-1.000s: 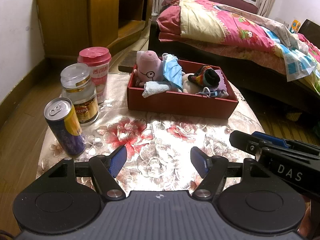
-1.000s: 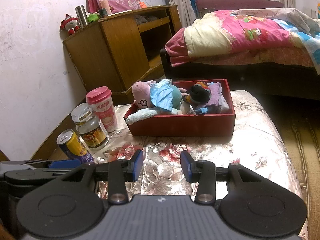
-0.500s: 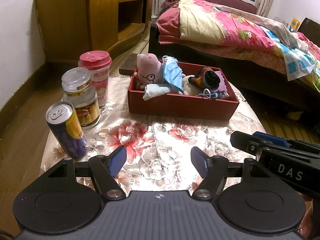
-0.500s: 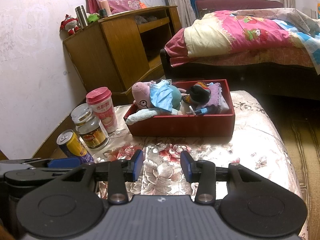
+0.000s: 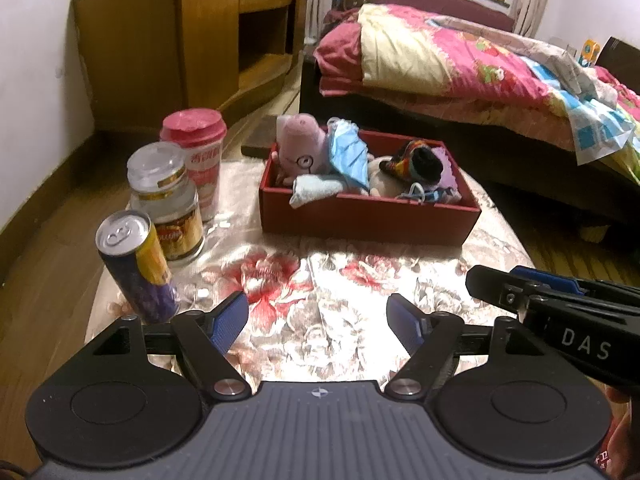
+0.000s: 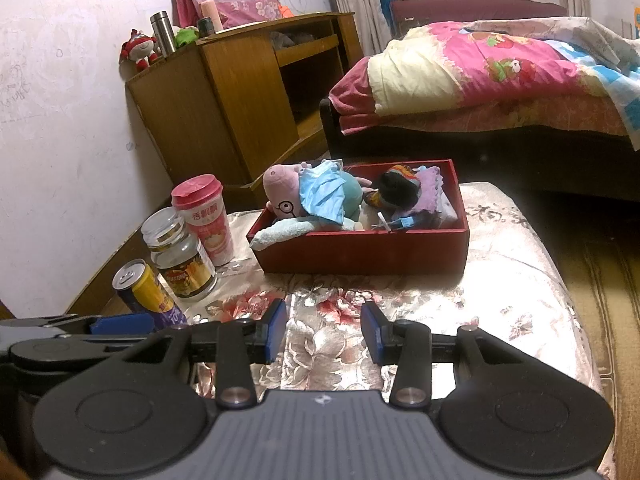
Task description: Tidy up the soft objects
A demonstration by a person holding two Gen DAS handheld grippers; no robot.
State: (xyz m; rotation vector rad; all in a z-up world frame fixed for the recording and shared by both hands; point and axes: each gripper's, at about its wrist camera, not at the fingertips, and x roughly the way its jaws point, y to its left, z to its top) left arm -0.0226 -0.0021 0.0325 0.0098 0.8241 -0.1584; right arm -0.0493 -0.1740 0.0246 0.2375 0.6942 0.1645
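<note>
Soft toys: a pink pig plush (image 5: 299,148), a blue face mask (image 5: 349,151), a pale blue cloth (image 5: 314,187) and a dark knitted sock (image 5: 416,160) lie piled inside the red box (image 5: 368,216).
Red box: it sits toward the far end of the flower-patterned tablecloth (image 5: 320,300).
Left side of the cloth: a pink-lidded cup (image 5: 198,152), a glass jar (image 5: 170,200) and a drink can (image 5: 134,264) stand in a row.
Left gripper (image 5: 318,320): jaws spread wide, empty, low over the near cloth.
Right gripper (image 6: 324,330): jaws apart, empty, beside the left one.
Background: a bed with a pink quilt (image 6: 480,68).
</note>
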